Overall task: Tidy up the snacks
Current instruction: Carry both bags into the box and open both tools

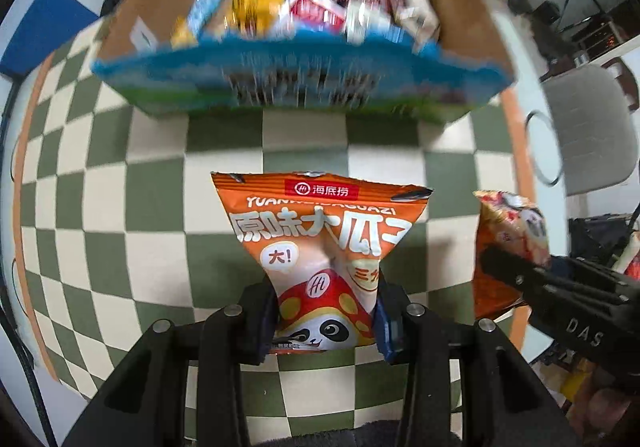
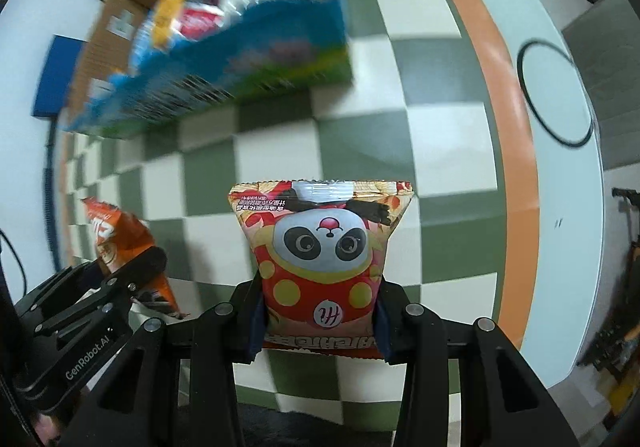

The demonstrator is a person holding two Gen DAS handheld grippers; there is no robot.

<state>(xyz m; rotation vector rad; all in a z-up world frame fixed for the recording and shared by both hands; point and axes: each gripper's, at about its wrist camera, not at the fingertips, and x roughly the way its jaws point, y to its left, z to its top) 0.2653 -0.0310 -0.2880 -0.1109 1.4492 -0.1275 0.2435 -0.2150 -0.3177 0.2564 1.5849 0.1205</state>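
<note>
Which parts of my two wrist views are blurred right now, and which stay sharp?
Left wrist view: the snack box is smeared by motion, while the orange packet in the left tongs is crisp. Right wrist view: same box blurred, the panda packet in the right tongs sharp; fisheye bends the checkered cloth.

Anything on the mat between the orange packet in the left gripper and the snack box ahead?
Nothing: the left wrist view shows only bare checkered mat between the orange packet, held in the left gripper, and the snack box.
</note>
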